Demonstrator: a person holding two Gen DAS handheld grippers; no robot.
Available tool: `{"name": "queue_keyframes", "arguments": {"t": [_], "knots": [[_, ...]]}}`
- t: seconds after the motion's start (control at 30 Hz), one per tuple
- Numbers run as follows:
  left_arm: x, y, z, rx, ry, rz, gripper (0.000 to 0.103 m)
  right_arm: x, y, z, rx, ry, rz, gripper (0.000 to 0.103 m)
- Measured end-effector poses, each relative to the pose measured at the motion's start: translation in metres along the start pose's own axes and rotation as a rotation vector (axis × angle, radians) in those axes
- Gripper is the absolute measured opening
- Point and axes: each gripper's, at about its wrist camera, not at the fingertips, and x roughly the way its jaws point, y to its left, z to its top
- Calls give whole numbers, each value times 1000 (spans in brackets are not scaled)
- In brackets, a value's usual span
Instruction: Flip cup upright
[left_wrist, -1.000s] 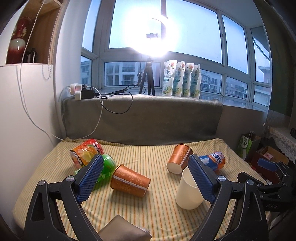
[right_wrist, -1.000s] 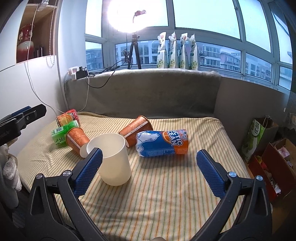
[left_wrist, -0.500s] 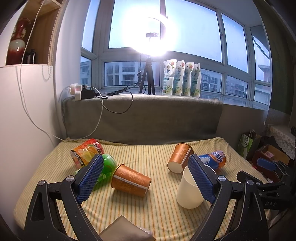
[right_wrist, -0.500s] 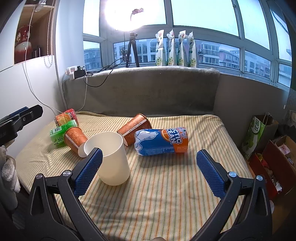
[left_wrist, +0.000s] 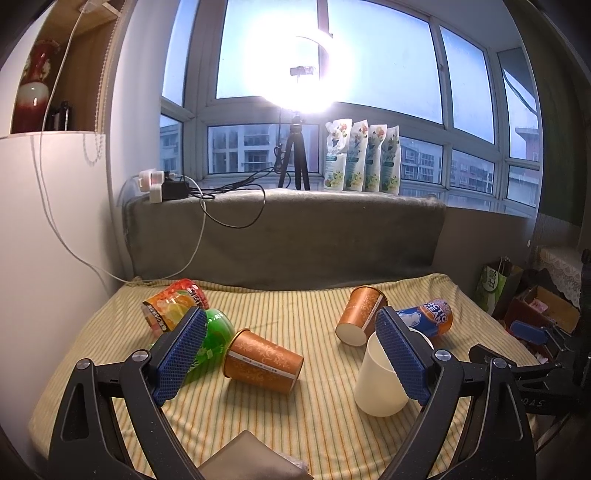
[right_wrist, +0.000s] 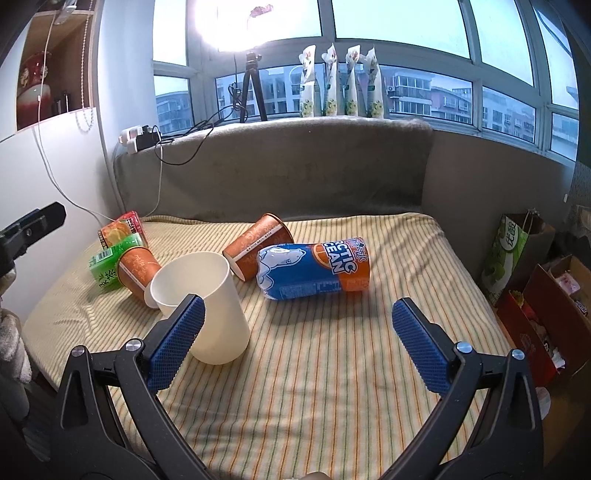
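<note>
A cream plastic cup (right_wrist: 207, 306) stands upright on the striped cloth; it also shows in the left wrist view (left_wrist: 380, 384), partly behind my right-hand pad. Two orange paper cups lie on their sides: one near the left (left_wrist: 262, 360) (right_wrist: 138, 267), one further back (left_wrist: 360, 310) (right_wrist: 255, 245). My left gripper (left_wrist: 291, 358) is open and empty above the near edge. My right gripper (right_wrist: 295, 343) is open and empty, its left finger (right_wrist: 173, 345) just in front of the cream cup. The right gripper's tip shows at the right of the left wrist view (left_wrist: 528, 332).
A blue and orange can-shaped container (right_wrist: 314, 271) lies on its side mid-table. A green container (left_wrist: 210, 339) and an orange-printed one (left_wrist: 171, 306) lie at the left. A grey padded back (right_wrist: 295, 166), cables and a ring light stand behind. Bags and boxes (right_wrist: 517, 251) sit to the right.
Both grippers have drawn back and shifted slightly; the view of the table has slid a little. The cups have not moved.
</note>
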Motion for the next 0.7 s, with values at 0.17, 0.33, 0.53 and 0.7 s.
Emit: {"name": "queue_keyframes", "arguments": {"t": [0.17,0.33,0.53,0.7], "knots": [[1,1,0,2,2,1,93,2,0,-1,1,4,3,103],[2,1,0,5,2,3,93,2,0,-1,3,5,3,103],[3,1,0,6,-1,6,93,5,0,-2,3,11,2,103],[3,2,-1,17,-22,20,93,6,-1,-2,2,13,0,103]]}}
